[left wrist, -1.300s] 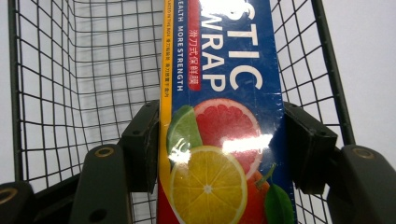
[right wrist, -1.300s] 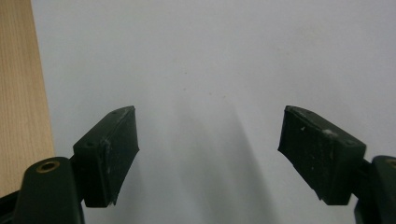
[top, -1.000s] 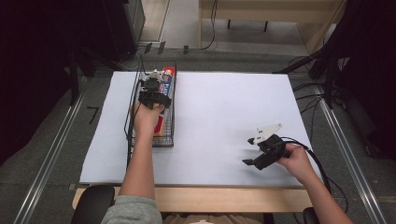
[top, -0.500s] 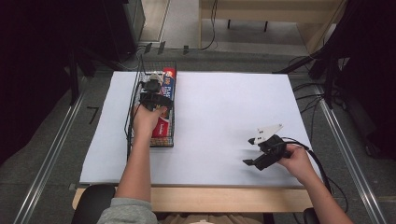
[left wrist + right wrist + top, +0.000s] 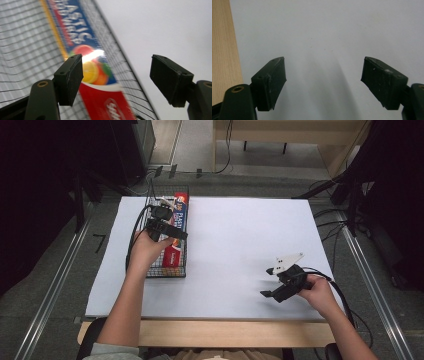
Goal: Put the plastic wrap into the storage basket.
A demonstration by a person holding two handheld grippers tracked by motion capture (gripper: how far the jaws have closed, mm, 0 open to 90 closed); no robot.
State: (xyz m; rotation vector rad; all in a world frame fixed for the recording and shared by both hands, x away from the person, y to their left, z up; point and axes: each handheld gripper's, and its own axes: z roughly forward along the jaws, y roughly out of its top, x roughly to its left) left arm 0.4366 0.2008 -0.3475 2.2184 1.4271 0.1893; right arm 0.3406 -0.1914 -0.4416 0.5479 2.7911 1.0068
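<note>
A black wire basket (image 5: 167, 270) stands at the left of the white table cover. A long blue-and-red box of plastic wrap (image 5: 178, 207) lies inside it along its right wall. My left gripper (image 5: 167, 231) hovers over the basket, open and empty. In the left gripper view the box (image 5: 100, 75) lies below, between the spread jaws, beside the basket wall (image 5: 130, 72). My right gripper (image 5: 269, 282) is held low over the cover at the front right, open, nothing between its jaws. The right gripper view has my right gripper (image 5: 323, 82) over bare white cover.
The white cover (image 5: 235, 245) spans most of the table, and a wooden edge (image 5: 215, 335) runs along the front. That wooden strip (image 5: 223, 50) lies left of the right gripper's jaws. Cables (image 5: 345, 295) trail from both grippers. Dark equipment stands around the table.
My left gripper has drawn back toward the person and slightly right over the basket, uncovering more of the box. The right gripper has hardly moved.
</note>
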